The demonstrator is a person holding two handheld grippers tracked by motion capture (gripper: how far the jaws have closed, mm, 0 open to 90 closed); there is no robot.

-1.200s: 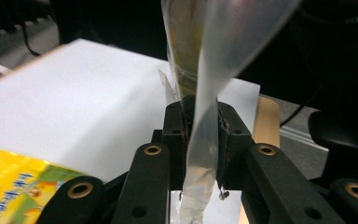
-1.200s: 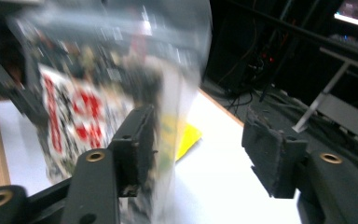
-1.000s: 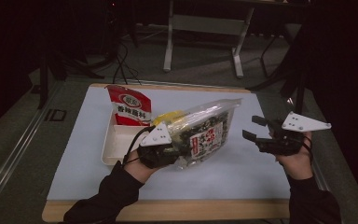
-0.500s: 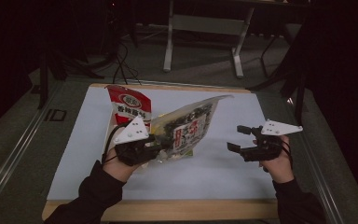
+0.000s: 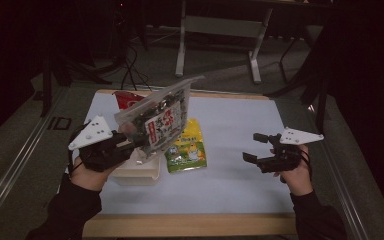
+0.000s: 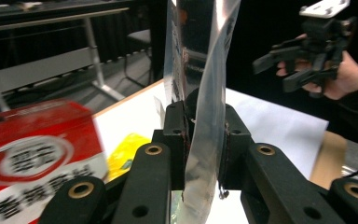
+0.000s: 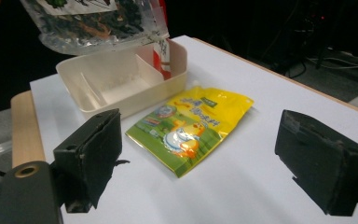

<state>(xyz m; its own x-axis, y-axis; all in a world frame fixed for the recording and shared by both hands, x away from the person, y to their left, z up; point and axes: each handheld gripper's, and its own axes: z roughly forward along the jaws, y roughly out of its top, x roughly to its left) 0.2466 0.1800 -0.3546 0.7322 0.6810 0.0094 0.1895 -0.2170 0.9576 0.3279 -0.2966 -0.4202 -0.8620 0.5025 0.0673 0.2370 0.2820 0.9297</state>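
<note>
My left gripper (image 5: 135,145) is shut on the lower edge of a clear bag of dark snacks (image 5: 160,117) and holds it tilted above a cream two-part tray (image 5: 135,172). In the left gripper view the pads (image 6: 175,135) pinch the bag's film (image 6: 200,56). A yellow packet (image 5: 187,147) lies flat on the white table beside the tray. My right gripper (image 5: 250,146) hovers to its right; its jaws have just been opening and stand wide with nothing between them (image 7: 207,158). The packet (image 7: 191,128) lies ahead of them.
A red packet (image 5: 127,99) lies behind the tray, partly hidden by the bag. The table's wooden front edge (image 5: 190,225) runs near the person's forearms. Dark floor, cables and a metal stand (image 5: 217,30) lie beyond the table.
My left gripper has carried the bag up and to the left, uncovering the yellow packet. My right gripper has drifted left and down, and its jaws have spread wider.
</note>
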